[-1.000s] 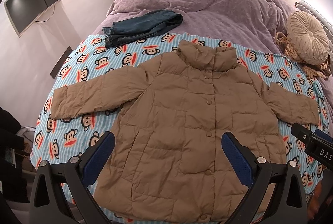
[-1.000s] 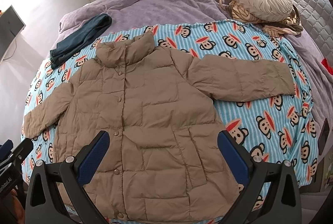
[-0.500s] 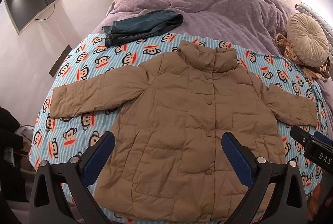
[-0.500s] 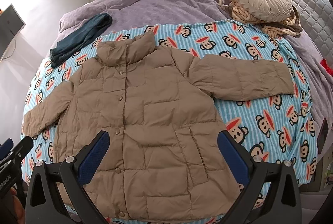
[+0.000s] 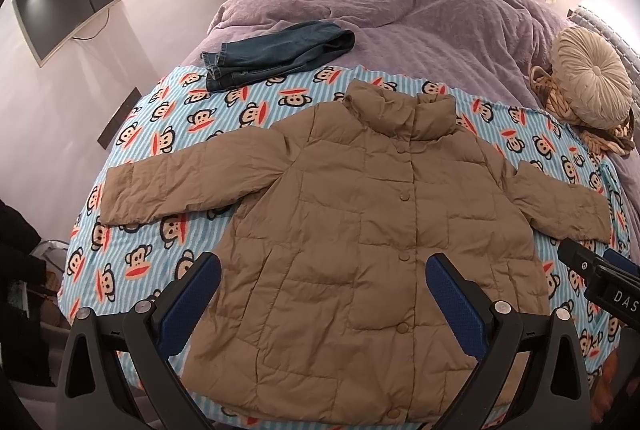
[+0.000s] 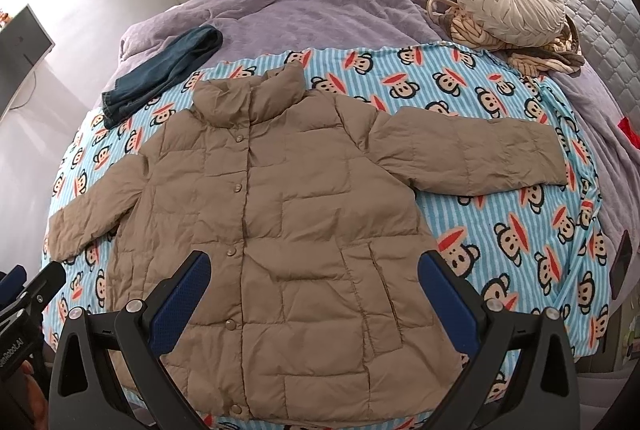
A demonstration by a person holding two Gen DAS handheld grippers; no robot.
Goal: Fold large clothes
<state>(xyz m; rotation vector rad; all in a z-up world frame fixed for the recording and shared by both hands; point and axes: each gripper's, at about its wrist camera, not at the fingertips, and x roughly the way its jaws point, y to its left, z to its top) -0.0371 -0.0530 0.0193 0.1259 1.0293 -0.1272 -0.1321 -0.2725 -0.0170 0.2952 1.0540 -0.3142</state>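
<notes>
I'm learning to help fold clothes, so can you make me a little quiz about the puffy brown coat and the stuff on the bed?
1. True or false: the brown coat lies spread flat, both sleeves out to the sides.
2. What lies beyond the coat's collar, partly on the monkey sheet and partly on the purple blanket?
A. folded jeans
B. a red towel
C. a shoe
3. Fill in: the left gripper and right gripper are both ____, holding nothing.

Key:
1. True; the coat is buttoned and not yet folded.
2. A
3. open
</notes>
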